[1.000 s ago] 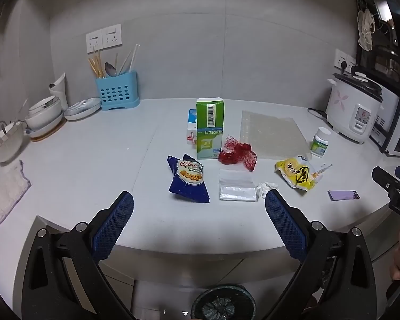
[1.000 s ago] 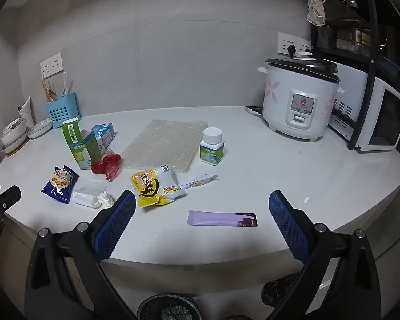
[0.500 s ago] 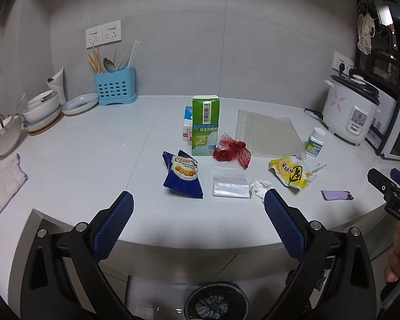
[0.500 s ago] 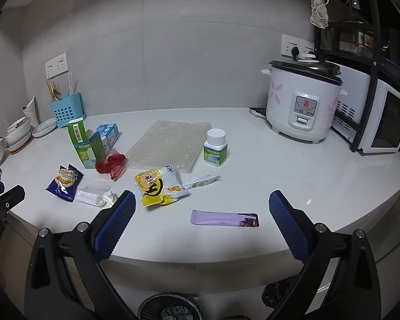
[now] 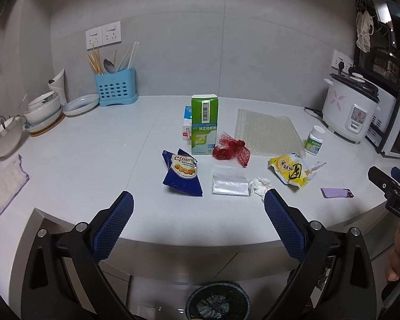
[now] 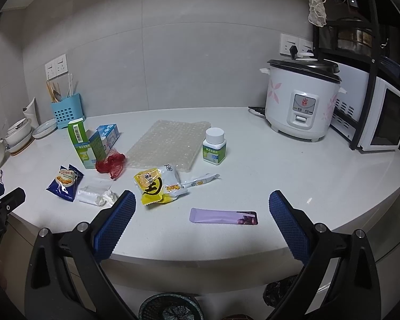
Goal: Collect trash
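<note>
Trash lies on the white counter (image 5: pixel 93 165): a blue snack bag (image 5: pixel 182 172), a clear plastic bag (image 5: pixel 228 184), crumpled tissue (image 5: pixel 260 185), red netting (image 5: pixel 232 152), a yellow wrapper (image 5: pixel 290 170) and a purple sachet (image 5: pixel 336 192). In the right wrist view the purple sachet (image 6: pixel 223 216) lies nearest, with the yellow wrapper (image 6: pixel 157 184) and blue bag (image 6: pixel 64 182) to the left. My left gripper (image 5: pixel 198 221) is open and empty above the counter's front edge. My right gripper (image 6: pixel 201 220) is open and empty just before the sachet. A bin (image 5: pixel 218 301) stands on the floor below.
A green carton (image 5: pixel 204 128), a small blue box (image 5: pixel 187 125), bubble wrap (image 5: pixel 265 132) and a pill bottle (image 5: pixel 314 140) stand mid-counter. A rice cooker (image 6: pixel 302 106) and microwave (image 6: pixel 384 117) are at the right. Bowls (image 5: pixel 44 108) and a blue utensil holder (image 5: pixel 115 86) are at the left.
Both grippers have drawn back and risen slightly, so the counter items appear a little farther away. Both stay open and empty. No object has moved.
</note>
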`<state>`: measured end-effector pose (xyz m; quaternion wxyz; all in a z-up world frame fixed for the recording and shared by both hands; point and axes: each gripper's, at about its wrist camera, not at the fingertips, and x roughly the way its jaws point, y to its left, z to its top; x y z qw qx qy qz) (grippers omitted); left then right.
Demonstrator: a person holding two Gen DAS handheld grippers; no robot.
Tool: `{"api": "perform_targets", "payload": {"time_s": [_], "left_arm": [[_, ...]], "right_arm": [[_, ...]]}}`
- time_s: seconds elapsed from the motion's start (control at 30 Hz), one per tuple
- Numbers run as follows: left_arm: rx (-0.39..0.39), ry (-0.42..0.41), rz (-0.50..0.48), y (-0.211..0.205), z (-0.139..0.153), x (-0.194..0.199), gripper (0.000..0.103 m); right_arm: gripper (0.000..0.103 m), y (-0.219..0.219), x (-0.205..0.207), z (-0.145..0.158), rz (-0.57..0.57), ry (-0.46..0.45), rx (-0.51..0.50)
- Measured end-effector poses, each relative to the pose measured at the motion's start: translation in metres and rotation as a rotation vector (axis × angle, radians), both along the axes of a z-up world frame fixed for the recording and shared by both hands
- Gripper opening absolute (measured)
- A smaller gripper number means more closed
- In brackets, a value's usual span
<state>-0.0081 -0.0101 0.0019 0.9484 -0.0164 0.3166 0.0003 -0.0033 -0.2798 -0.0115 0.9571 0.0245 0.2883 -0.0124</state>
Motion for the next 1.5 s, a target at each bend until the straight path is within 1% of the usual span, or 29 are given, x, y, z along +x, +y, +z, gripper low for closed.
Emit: {"api": "perform_targets", "payload": {"time_s": [0.17,0.43,1.5], "left_arm": [[-0.01,0.002,-0.003,0.001,0.0,-0.003,0.096],[-0.002,0.003,0.003,0.001,0.0,-0.007,0.096],[0.007,0.013,0.003,0.002,-0.001,-0.005,0.096]], "right_arm": [[0.096,0.001,-0.001,0.0,0.004,0.001,0.0],[0.096,0.004,-0.004,-0.002,0.008,-0.001,-0.001],[0.096,0.01,-0.003,0.0,0.018,0.001,-0.005]]}}
